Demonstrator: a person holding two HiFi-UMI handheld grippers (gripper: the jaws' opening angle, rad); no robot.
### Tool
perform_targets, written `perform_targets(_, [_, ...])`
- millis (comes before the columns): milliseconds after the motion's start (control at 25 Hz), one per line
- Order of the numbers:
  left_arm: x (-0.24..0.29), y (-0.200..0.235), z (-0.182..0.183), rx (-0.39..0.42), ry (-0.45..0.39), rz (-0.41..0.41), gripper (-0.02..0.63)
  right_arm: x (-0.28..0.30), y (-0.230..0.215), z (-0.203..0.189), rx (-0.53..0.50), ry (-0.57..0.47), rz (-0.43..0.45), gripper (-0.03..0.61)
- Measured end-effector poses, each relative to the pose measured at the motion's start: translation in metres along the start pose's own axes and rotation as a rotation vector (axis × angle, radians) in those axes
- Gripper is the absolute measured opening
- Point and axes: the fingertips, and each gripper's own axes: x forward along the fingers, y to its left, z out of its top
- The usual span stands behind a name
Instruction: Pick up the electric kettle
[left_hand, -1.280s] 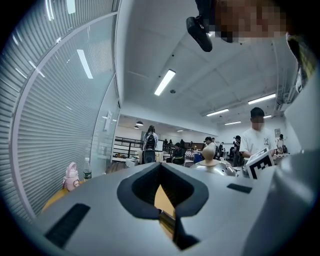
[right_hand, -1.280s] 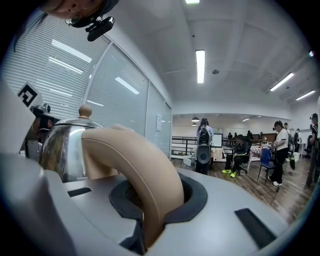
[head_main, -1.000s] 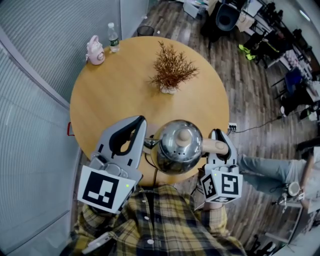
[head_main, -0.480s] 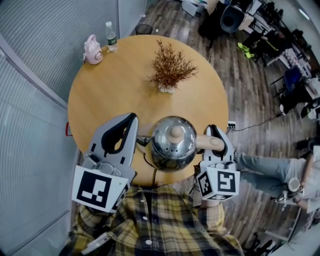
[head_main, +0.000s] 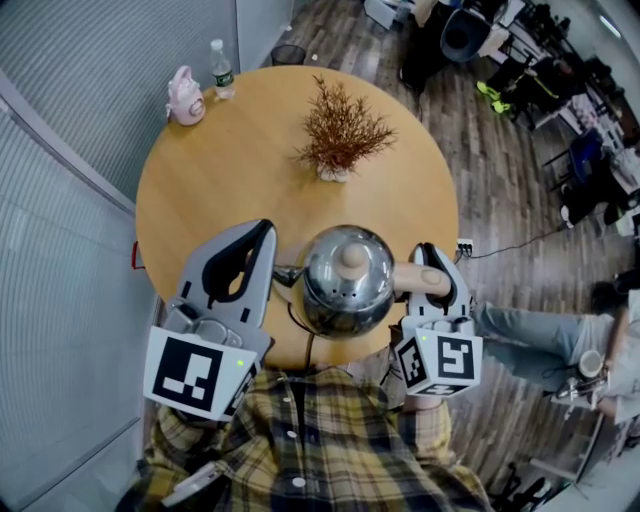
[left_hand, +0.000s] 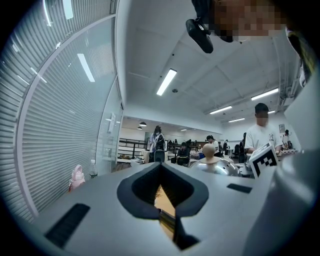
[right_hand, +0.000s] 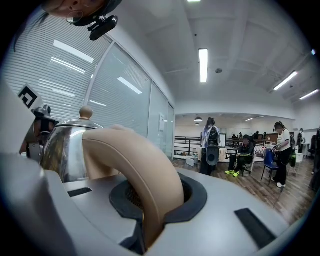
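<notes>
Head view: the electric kettle (head_main: 345, 282) sits at lower centre of the frame, over the near edge of the round table (head_main: 220, 170). The right gripper (head_main: 430, 254) is to its right, clamped on the tan handle (head_main: 420, 280). The left gripper (head_main: 260, 232) is just left of the body and apart from it. A dried plant (head_main: 340, 135) stands at upper centre, with a pink item (head_main: 184, 97) and a bottle (head_main: 221, 70) at upper left, all well clear. Left gripper view: the jaws are drawn together with nothing between them, and only a sliver of tabletop shows through the notch. The kettle (left_hand: 220, 167) appears at centre right. Right gripper view: the handle (right_hand: 145, 170) arches through the padded jaws, which press on it from both sides, and the steel body (right_hand: 62, 145) is at left. Progress: the grasp looks secured and the kettle seems level (no view shows the base, so I cannot tell whether it has cleared the table). What remains, if anything, is the lift itself.
</notes>
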Motion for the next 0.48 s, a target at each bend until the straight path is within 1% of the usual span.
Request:
perform_targets(200, [0.0023,0.0000,0.0007,-0.002,-0.008,-0.009,0.003,0.0013,-0.0010,0.0006,0.002,-0.001,0.006,0.055])
perform_targets(360, [0.0046,0.0015,-0.0004,-0.029,0.007,-0.042,0.002,0.0026,-0.0004,0.0018,-0.002,0.001,0.008,0.055])
perform_targets(480, [0.0070,0.0037,0.0000,-0.047,-0.003,-0.057,0.003,0.0057,-0.0011,0.0012,0.002,0.001,0.011,0.054])
